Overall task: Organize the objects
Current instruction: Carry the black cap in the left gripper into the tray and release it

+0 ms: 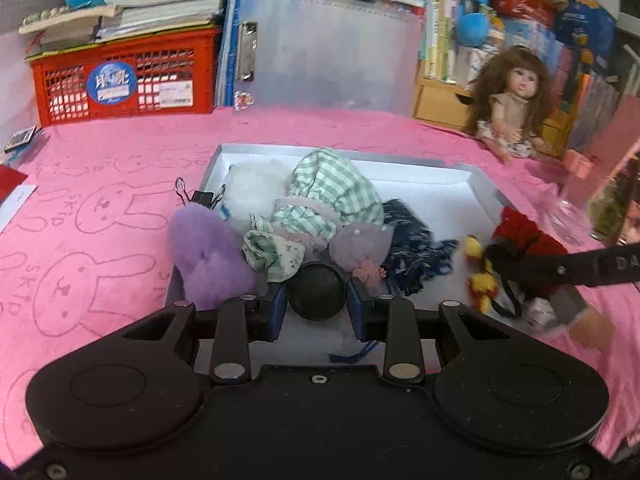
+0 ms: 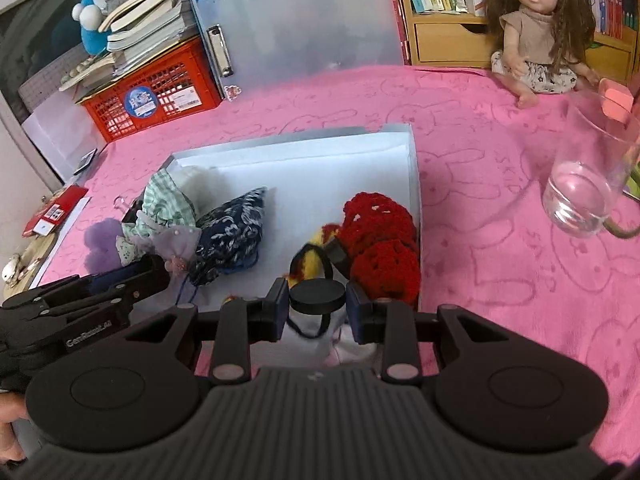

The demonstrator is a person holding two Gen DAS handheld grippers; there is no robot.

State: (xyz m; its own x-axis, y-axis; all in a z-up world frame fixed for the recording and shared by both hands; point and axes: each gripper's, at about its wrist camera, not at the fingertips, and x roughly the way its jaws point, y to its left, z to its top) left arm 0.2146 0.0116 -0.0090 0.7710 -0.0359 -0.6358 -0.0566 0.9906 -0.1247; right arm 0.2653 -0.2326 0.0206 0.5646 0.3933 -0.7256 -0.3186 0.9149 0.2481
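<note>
A shallow white box [image 1: 424,184] [image 2: 320,168] lies on the pink cloth. In it are a doll in green checked clothes [image 1: 328,200] [image 2: 164,204], a dark blue patterned pouch [image 1: 412,248] [image 2: 236,232], a purple fluffy toy [image 1: 208,256] [image 2: 100,240] and something white and fluffy [image 1: 252,188]. A red, yellow and black crocheted toy [image 1: 520,248] [image 2: 376,240] sits at the box's right edge. My left gripper [image 1: 316,304] is open over the box's near edge by the doll. My right gripper [image 2: 318,312] is open just behind the crocheted toy.
A long-haired doll [image 1: 516,100] [image 2: 536,28] sits at the back right. A glass with water [image 2: 588,184] stands at the right. A red crate [image 1: 124,80] with books, a translucent folder [image 1: 328,48] and bookshelves line the back. A binder clip [image 1: 200,198] lies by the box.
</note>
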